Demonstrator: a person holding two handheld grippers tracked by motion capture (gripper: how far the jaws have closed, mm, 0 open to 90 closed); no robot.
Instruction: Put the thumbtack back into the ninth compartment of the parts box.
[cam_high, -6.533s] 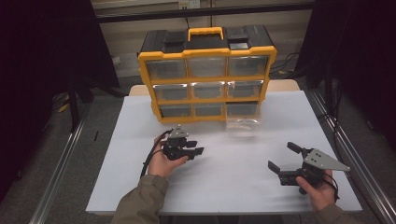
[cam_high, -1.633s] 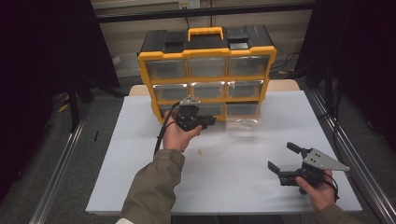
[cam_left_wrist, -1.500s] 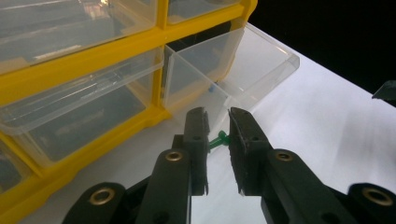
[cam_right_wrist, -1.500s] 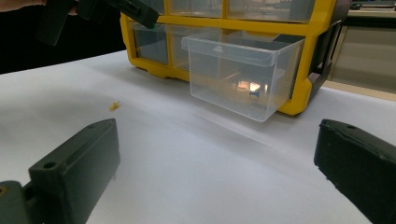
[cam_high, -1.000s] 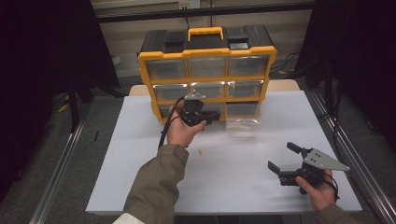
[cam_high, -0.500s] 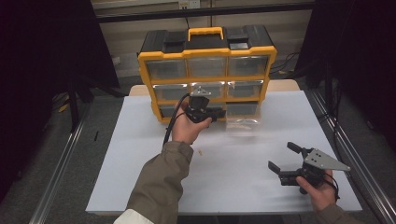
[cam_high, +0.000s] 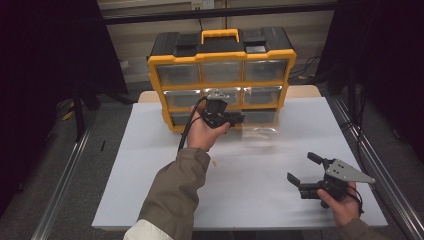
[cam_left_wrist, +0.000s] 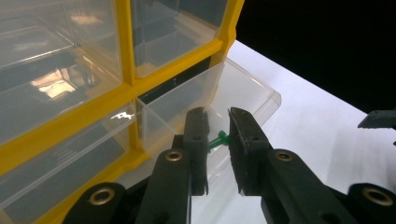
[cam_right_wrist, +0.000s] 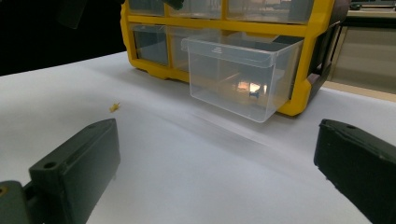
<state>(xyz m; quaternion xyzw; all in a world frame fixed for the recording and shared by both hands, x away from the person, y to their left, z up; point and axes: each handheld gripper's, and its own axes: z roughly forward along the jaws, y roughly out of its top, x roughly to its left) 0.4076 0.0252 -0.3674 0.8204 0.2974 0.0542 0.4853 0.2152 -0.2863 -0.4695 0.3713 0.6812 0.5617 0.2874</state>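
Landmark: the yellow-and-black plastic organiser cabinet (cam_high: 220, 75) with 9 clear drawers, standing at the far edge of the white desk (cam_high: 150, 165).

- The clear plastic drawer (cam_right_wrist: 238, 74) at the cabinet's bottom right is pulled out toward the person and looks open-topped.
- Left claw (cam_left_wrist: 217, 140) hovers just above that drawer's open mouth, close against the cabinet front. Its jaws stand narrow, with a slim gap between the pads.
- A small green plastic pin (cam_left_wrist: 217, 138) with a rounded head shows in that gap. Whether the pads pinch it or it lies in the drawer behind them, I cannot tell.
- Right claw (cam_high: 312, 175) rests well in front of the cabinet, near the desk's near right corner, jaws spread wide — nothing between them.
- A tiny yellow scrap (cam_right_wrist: 114, 107) lies on the desk in front of the cabinet, left of the drawer in the right gripper view.

Handling judgement: the pin is very light, stiff and smooth — likely to slip or flick away if squeezed off-centre. Best taken across the shaft just under the head, pads square to it. The drawer is thin, rigid plastic and slides easily, so 1 careless nudge could shift it.
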